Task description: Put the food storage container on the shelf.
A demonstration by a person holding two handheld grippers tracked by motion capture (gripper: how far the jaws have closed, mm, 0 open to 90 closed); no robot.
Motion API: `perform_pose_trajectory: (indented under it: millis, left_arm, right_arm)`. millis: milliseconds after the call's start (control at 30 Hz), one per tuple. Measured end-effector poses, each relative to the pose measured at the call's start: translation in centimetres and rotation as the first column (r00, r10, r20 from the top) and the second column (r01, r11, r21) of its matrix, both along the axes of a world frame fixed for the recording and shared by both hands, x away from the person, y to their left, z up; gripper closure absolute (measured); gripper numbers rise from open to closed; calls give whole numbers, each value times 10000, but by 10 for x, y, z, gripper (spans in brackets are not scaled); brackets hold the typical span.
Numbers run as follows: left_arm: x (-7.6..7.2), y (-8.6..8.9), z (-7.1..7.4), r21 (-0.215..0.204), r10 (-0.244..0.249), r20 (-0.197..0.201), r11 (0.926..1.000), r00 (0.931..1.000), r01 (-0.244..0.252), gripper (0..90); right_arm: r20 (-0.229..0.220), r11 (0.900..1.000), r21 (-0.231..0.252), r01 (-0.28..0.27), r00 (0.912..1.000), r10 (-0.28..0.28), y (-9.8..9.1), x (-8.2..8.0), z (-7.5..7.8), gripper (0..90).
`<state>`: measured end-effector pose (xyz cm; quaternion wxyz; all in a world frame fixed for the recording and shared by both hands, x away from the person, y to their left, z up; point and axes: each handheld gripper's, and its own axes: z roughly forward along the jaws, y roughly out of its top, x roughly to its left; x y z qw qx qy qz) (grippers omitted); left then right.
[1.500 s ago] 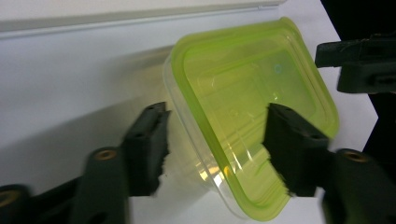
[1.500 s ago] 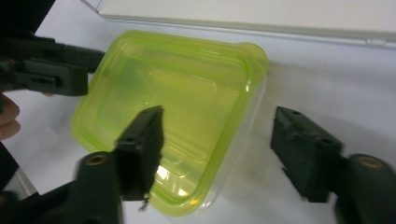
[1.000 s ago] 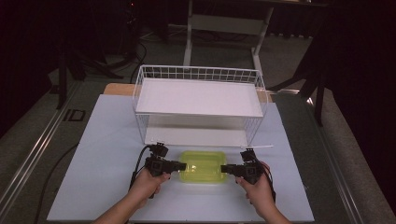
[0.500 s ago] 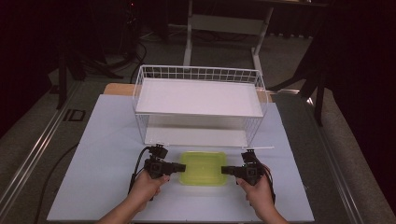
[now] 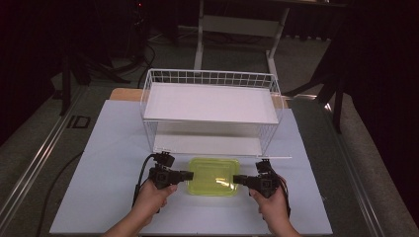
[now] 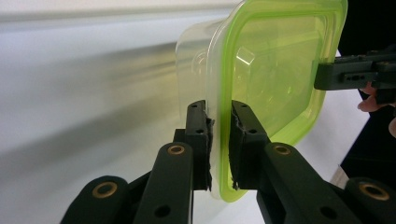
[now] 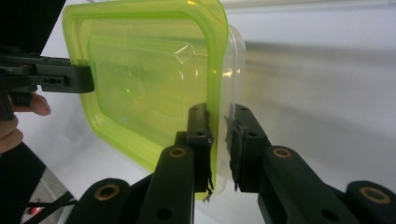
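Green-lidded clear container (image 5: 213,176) sits on the white table (image 5: 99,163) near its front edge, just in front of the white wire rack (image 5: 210,106). Left gripper (image 5: 187,175) has been closing its jaws – the container's left rim sits between them, pads (image 6: 199,140) pressed on lid lip and wall. Right gripper (image 5: 238,179) has been closing too, clamped on the right rim – pads (image 7: 243,140) either side of the lip. Both hands level, facing each other across the container.
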<state>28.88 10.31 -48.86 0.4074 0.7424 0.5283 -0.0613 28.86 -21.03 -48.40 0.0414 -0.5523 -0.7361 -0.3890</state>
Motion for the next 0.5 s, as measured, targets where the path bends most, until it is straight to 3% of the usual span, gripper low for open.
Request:
perform_pose_trajectory:
  millis: [133,267,433,500]
  left_arm:
    - [6,-1,6,36,391,530,9992,9978,-393,803]
    - [11,0,8,9,566,710,9984,9959,-568,803]
    - [20,2,8,-102,788,1233,9969,9892,-782,801]
    - [24,4,6,-127,884,1234,9961,9884,-875,800]
  right_arm:
    - [251,9999,20,158,9996,-158,2,9,5,796]
    - [467,9997,-52,250,9986,-247,5,15,8,796]
    - [704,9994,-126,321,9970,-311,9,27,12,796]
    - [797,9992,-160,367,9962,-353,10,33,13,796]
